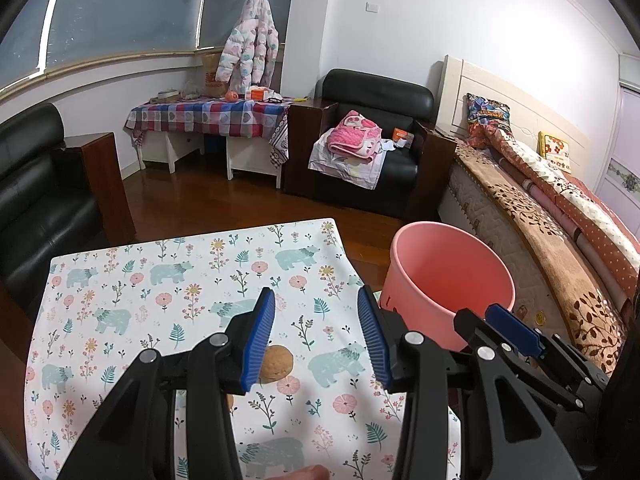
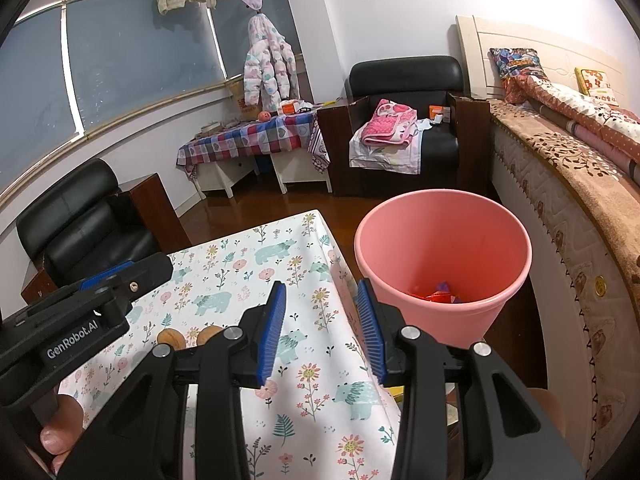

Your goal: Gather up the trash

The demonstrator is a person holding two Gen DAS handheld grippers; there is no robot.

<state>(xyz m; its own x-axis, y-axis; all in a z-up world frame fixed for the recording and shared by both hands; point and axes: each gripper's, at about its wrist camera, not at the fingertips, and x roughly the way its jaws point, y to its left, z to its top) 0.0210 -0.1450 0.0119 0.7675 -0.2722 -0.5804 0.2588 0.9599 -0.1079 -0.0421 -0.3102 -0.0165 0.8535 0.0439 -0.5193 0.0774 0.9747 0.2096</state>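
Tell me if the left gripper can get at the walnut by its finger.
Probably yes. The left gripper is open and empty, and the walnut lies on the tablecloth just beside its left finger, with nothing over it.

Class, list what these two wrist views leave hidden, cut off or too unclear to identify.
1. Left wrist view: the brown round object is partly behind a finger of the left gripper; what it is stays unclear.
2. Right wrist view: the trash in the pink bucket is half hidden by its near rim; the items cannot be named.
3. Right wrist view: two brown round objects are cut off by the right gripper frame.
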